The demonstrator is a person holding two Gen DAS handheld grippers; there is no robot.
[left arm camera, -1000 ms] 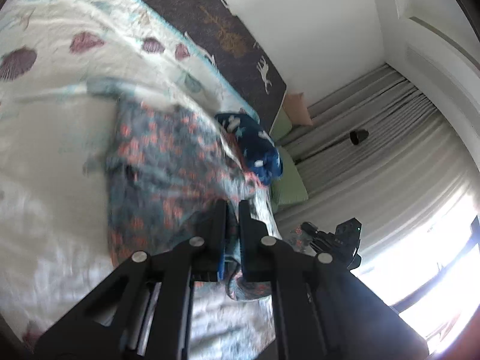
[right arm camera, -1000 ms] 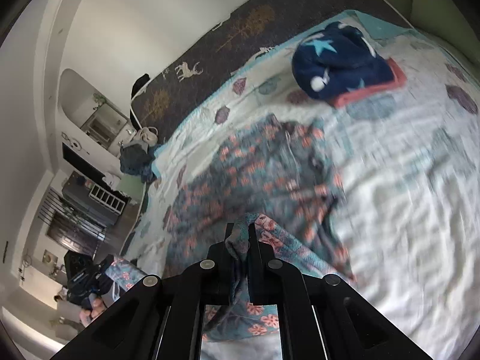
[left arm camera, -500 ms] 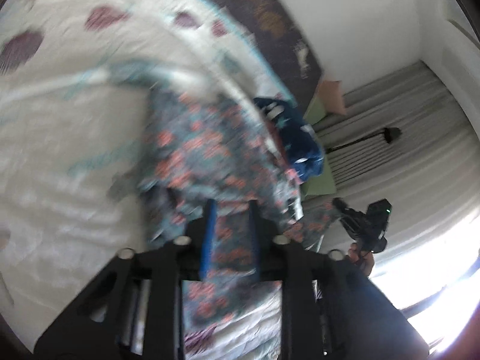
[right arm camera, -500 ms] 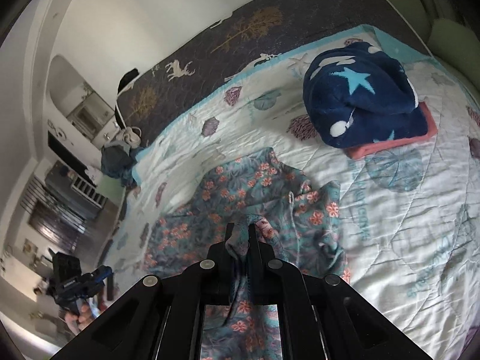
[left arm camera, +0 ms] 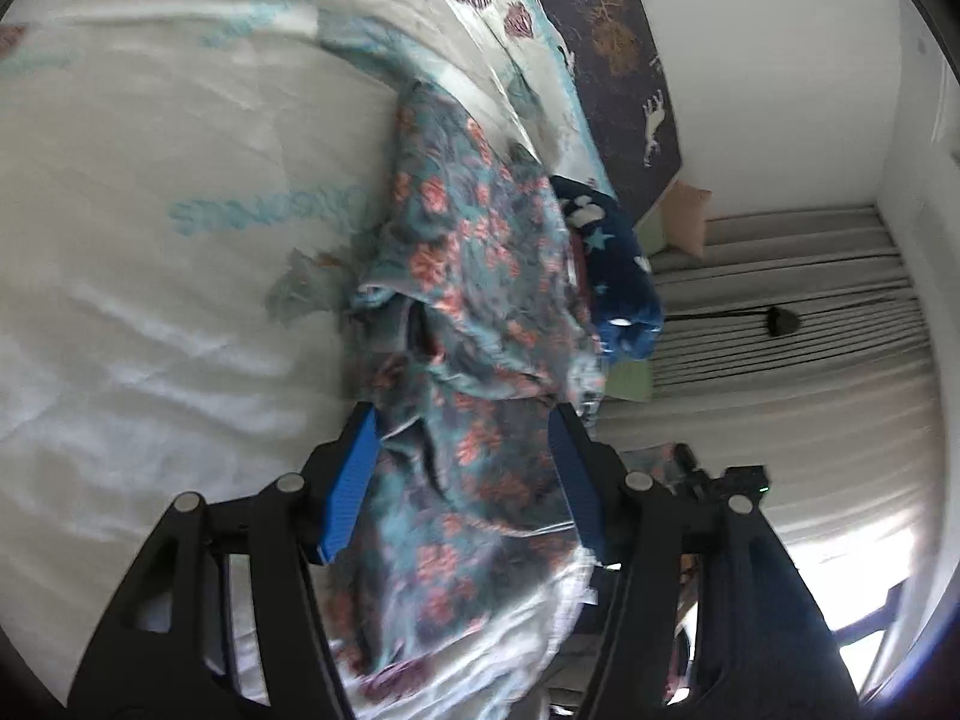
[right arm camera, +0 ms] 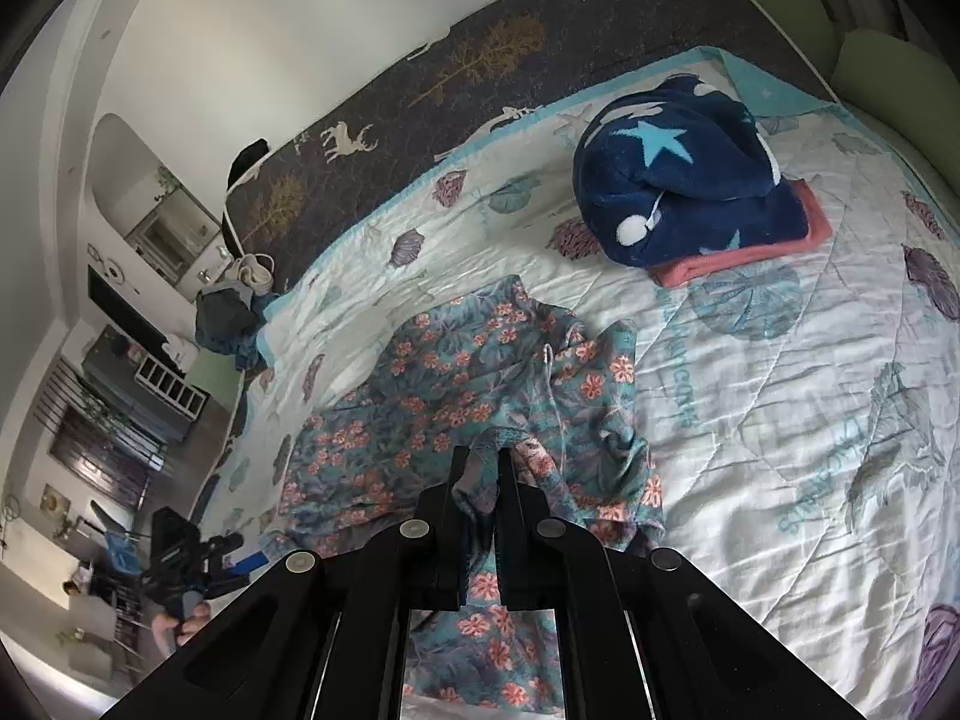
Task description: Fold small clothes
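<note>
A small teal garment with pink flowers lies rumpled on the white quilted bed. My right gripper is shut on a bunched fold of the garment at its near edge. In the left wrist view the same floral garment stretches away between my fingers. My left gripper is open, its blue pads wide apart, with the cloth lying loose between them. The right gripper also shows in the left wrist view, small and to the right.
A folded navy fleece with stars sits on a pink folded piece at the bed's far right. A dark headboard with deer print runs behind. Green pillows lie at the far corner. Curtains hang beyond the bed.
My left gripper has opened wide and let go of the garment, which now lies loose between its pads. My right gripper stays shut on the cloth and has moved lower and closer over the bed.
</note>
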